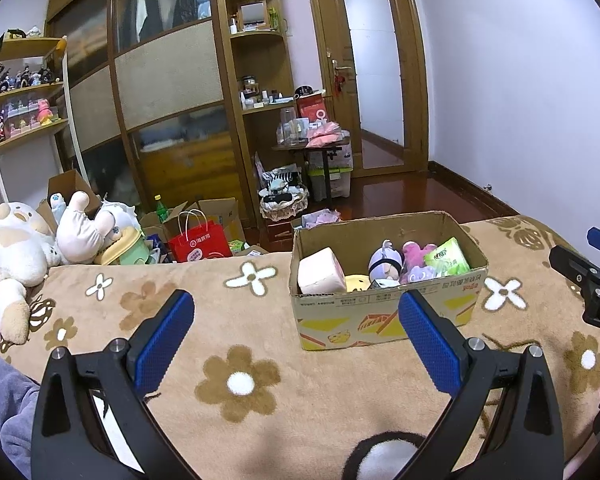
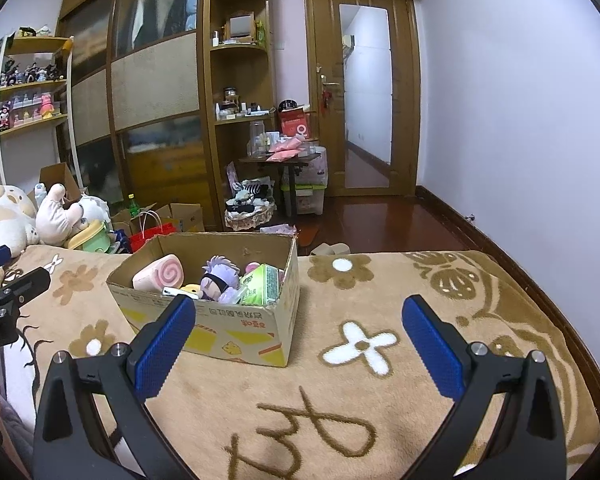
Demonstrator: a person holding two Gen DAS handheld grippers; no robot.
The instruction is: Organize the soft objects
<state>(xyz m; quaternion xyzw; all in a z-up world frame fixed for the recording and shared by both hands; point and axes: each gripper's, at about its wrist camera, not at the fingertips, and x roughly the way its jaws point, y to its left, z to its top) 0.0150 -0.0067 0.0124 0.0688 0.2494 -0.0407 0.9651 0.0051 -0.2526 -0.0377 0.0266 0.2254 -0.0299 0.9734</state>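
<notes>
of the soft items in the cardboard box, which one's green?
The green tissue pack, at the box's right end beside the purple-haired plush doll. The pink swirl roll plush sits at the opposite end.

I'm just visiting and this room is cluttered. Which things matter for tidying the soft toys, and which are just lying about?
For the job:
cardboard box
pink swirl roll plush
purple-haired doll
green tissue pack
white plush toy

Lying about:
red paper bag
green bottle
figurine shelf
</notes>
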